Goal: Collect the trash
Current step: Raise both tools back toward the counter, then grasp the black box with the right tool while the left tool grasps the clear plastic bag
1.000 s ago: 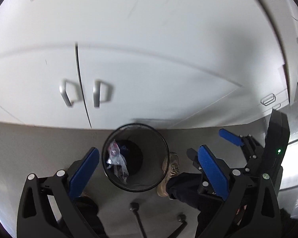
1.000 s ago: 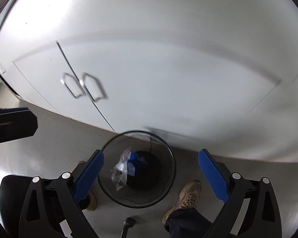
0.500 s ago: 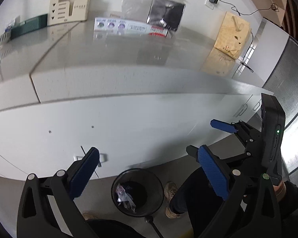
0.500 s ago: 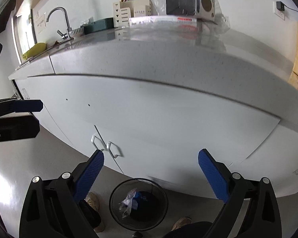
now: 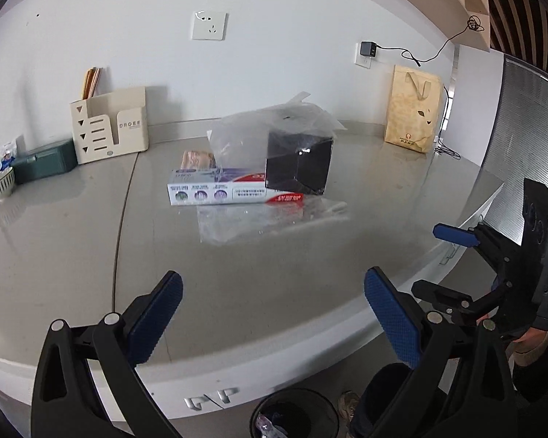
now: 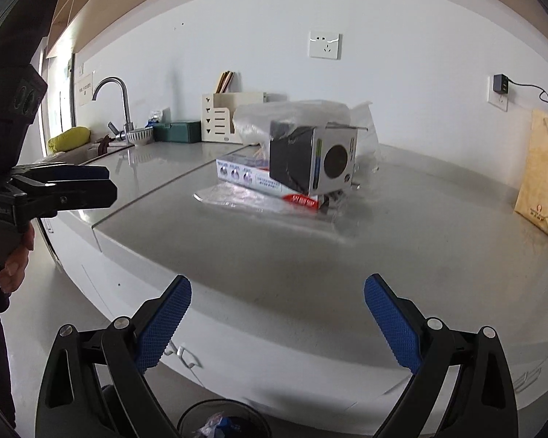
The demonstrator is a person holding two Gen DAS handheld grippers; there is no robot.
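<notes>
On the grey counter (image 5: 73,255) lie a black cube box (image 5: 297,164) in crumpled clear plastic (image 5: 244,135), a long white printed box (image 5: 215,191) and a flat clear plastic sheet (image 5: 259,219). The same pile shows in the right wrist view: cube box (image 6: 312,162), long box (image 6: 252,177), sheet (image 6: 259,200). My left gripper (image 5: 274,317) is open and empty above the counter's front edge. My right gripper (image 6: 277,321) is open and empty, also short of the pile. A black mesh bin (image 5: 294,416) holding trash stands on the floor below; it also shows in the right wrist view (image 6: 223,419).
A cream file holder (image 5: 109,127), a green tin (image 5: 45,162) and a bowl (image 5: 0,184) stand at the back left. A tan paper bag (image 5: 413,109) stands at the back right. A sink tap (image 6: 117,106) is at the far left. Cabinet doors sit under the counter.
Both grippers have risen from over the bin up to counter height, and the views have tilted from the floor to the countertop. Both stay open and empty.
</notes>
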